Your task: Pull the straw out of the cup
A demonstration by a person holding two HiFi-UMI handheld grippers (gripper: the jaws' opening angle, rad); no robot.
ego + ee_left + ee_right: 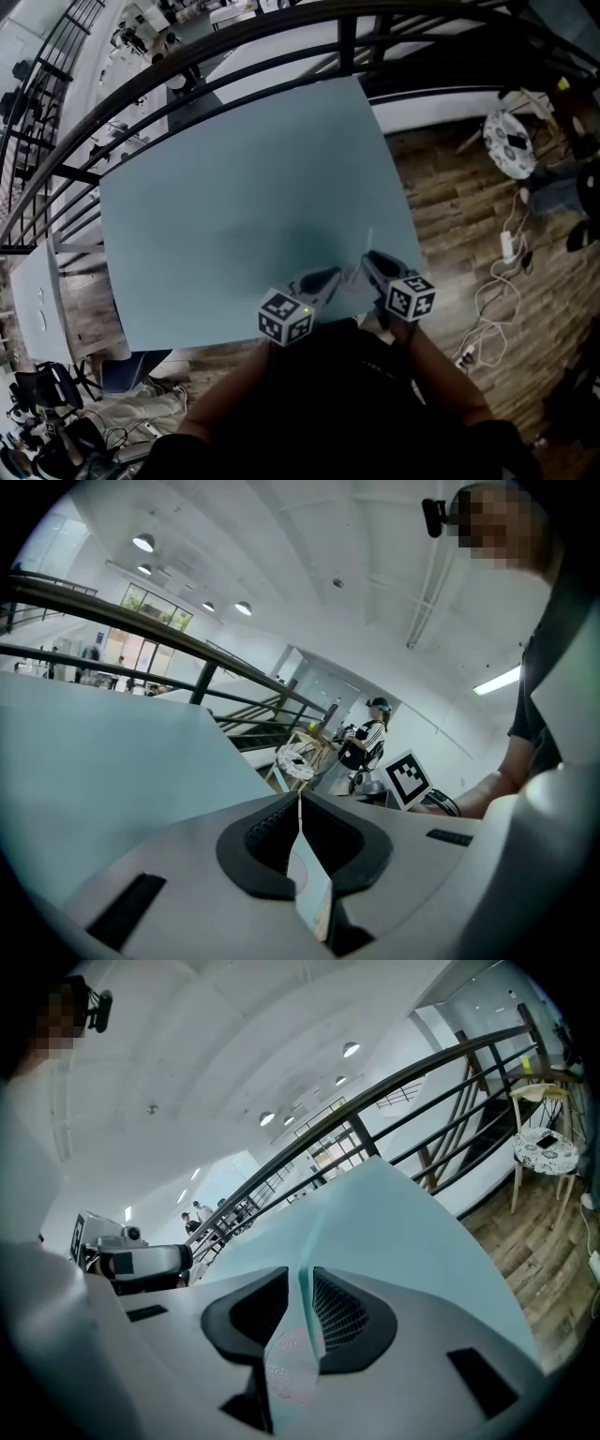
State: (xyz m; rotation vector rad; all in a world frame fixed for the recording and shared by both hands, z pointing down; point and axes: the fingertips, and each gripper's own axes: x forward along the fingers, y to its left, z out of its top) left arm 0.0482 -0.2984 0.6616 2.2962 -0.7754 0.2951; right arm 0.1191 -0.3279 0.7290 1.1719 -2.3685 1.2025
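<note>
Overhead — gripper views apparently upward, close

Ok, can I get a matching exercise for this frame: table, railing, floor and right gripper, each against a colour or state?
Things:
1. table
2. railing
3. floor
4. right gripper

Colour or state:
a. dark bars
b. shut on the thin pale straw
c. wood planks
d. plain teal

Pairs: 1-d, 2-a, 3-c, 4-b.
</note>
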